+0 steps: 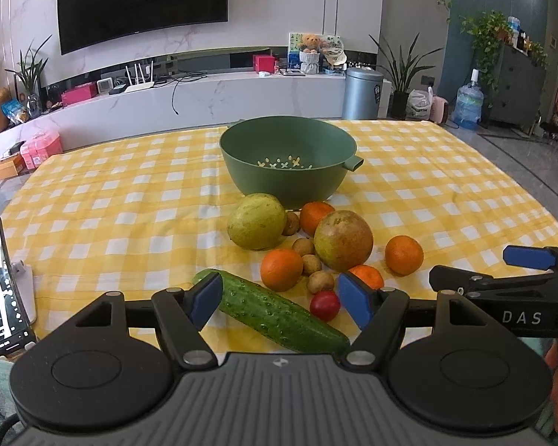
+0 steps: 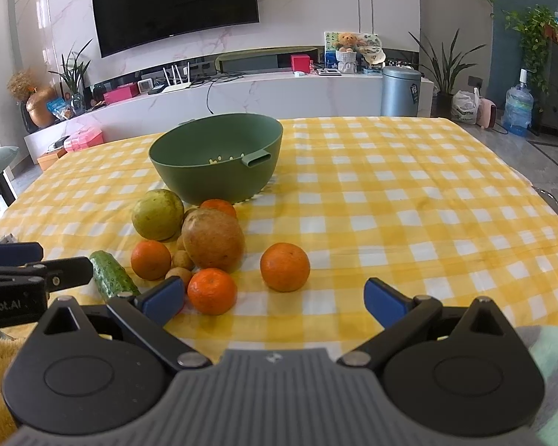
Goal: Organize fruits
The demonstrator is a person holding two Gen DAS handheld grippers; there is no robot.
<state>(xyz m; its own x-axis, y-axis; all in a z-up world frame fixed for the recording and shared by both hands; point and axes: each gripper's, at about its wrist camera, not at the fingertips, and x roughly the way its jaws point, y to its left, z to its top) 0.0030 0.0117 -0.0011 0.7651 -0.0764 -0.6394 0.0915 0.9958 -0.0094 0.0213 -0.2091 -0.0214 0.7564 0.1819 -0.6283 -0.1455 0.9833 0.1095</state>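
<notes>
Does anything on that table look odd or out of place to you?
One thing: a cucumber lies at the near edge of the fruit pile, a vegetable among oranges and pears. The green bowl behind stands upright and empty. Nothing looks spilled or damaged.

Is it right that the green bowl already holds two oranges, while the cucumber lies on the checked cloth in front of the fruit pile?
Not quite. The green bowl holds no fruit; the left wrist view shows its bare, perforated bottom. The oranges lie on the checked cloth. The cucumber does lie there, in front of the pile.
</notes>
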